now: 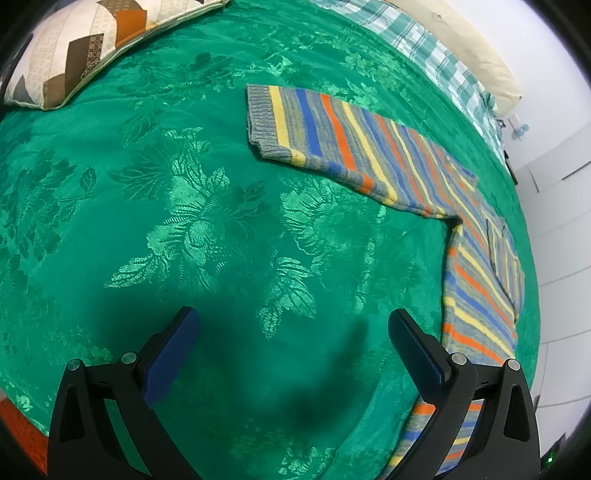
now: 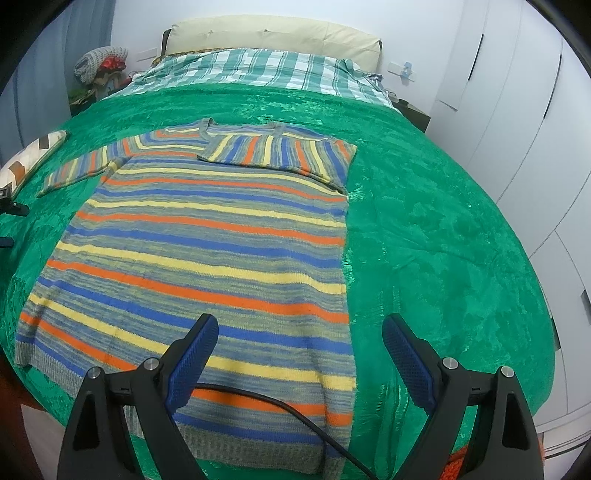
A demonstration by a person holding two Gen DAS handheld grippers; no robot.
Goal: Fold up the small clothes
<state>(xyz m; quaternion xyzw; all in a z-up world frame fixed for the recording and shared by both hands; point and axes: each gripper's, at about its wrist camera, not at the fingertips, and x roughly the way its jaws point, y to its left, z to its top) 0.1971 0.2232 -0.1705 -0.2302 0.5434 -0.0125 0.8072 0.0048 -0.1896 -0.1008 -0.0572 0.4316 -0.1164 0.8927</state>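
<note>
A striped knit sweater (image 2: 207, 251) in grey, blue, orange and yellow lies flat on the green bedspread (image 2: 443, 240). Its right sleeve (image 2: 280, 155) is folded across the chest; its left sleeve (image 1: 332, 140) lies stretched out to the side. My right gripper (image 2: 299, 332) is open and empty above the sweater's lower right part near the hem. My left gripper (image 1: 293, 325) is open and empty over bare bedspread (image 1: 184, 221), left of the sweater's body (image 1: 476, 295) and below the outstretched sleeve.
A patchwork cushion (image 1: 85, 48) lies at the bed's far left. A plaid sheet (image 2: 258, 70) and cream headboard (image 2: 273, 35) are at the bed's head. White wardrobes (image 2: 517, 110) stand to the right. A black cable (image 2: 295, 410) crosses the sweater's hem.
</note>
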